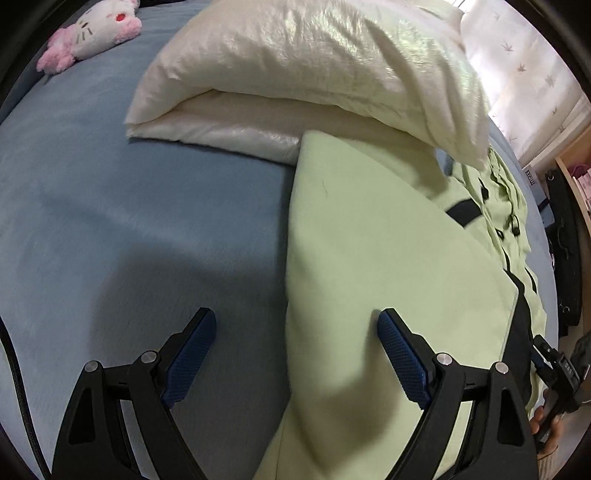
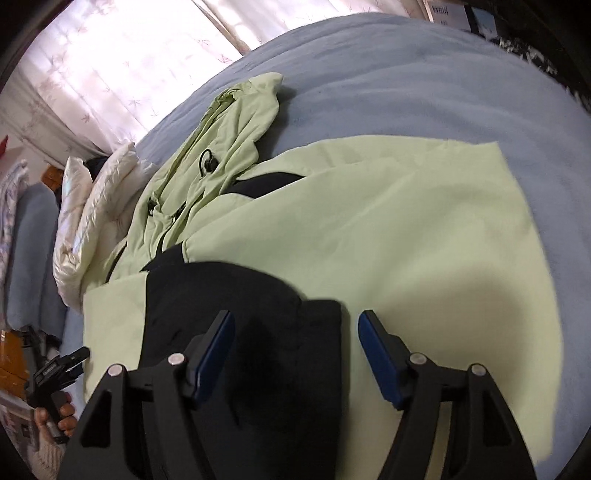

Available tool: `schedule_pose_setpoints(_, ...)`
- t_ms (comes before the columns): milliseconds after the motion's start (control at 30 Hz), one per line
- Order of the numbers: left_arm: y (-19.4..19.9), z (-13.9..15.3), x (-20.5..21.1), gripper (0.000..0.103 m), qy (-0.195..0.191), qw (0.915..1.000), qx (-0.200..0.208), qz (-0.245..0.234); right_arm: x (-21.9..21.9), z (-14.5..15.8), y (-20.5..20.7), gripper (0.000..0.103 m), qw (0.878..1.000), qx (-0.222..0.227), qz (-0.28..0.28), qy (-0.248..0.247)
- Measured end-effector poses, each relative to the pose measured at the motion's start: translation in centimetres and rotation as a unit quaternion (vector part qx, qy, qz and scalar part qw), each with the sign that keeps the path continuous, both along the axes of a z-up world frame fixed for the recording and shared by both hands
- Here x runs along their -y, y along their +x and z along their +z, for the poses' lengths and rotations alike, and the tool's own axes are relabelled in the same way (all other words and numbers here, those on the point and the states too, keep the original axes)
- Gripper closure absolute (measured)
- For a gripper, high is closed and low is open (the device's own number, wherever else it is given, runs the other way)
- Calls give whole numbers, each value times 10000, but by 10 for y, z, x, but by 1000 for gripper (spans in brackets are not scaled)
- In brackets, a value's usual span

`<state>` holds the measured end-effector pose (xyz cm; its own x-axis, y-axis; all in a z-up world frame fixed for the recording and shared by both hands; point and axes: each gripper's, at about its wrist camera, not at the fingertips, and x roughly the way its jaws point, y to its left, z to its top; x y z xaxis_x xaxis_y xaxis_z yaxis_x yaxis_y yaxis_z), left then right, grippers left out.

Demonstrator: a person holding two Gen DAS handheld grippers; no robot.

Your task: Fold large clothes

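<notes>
— Blue bedding fills both views; where do the jaws stand on it?

— Left gripper hangs with its jaws wide apart, nothing between the pads. The folded edge of the pale green jacket runs right under the gap: one finger over bare blanket, the other over green cloth.

— And the other?

— Right gripper also has its jaws apart, gripping nothing. Below them lies the jacket's black panel, with green fabric spreading off to the right.

— What lies around it?

— A cream pillow sits beyond the jacket, overlapping its far end. The hood and its black cord toggles bunch up towards the curtain. A pink and white plush toy lies well apart on the bed's far corner. Each camera catches the other hand at the frame's edge.
</notes>
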<state>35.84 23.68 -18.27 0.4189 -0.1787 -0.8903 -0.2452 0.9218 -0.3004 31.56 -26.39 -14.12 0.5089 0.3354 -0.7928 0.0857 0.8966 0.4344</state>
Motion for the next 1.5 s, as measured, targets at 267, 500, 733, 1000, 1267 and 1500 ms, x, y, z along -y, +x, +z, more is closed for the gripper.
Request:
schedule_pose_setpoints(267,10,6,21,96,522,9979,379,11,-9,-3,6,70,9990,166,415,-39)
schedule_pose_setpoints(500,-18,46,31,102,1444,9757,1568,511,-27,32,-8,75,9903,1200,435,-555)
schedule_pose_setpoints(733,-8,23,32,103,2642,9484,1510,892,-47,17,21,71,9839,1159,251,-1341)
schedule_pose_setpoints(1000,-31,50,12,92,2166,9581,1601,977,-43,29,14,65,9864,868,-70,-1395)
schedule_pose_setpoints(1267,-59,69,99,77,966,9857,1361,-226,-96,61,-32,61,9843,1231,178,-1255)
schedule_pose_setpoints(1500,-62,11,165,77,1072,9898,822,-460,-172,35,-39,61,9795,1068,1164,-1251)
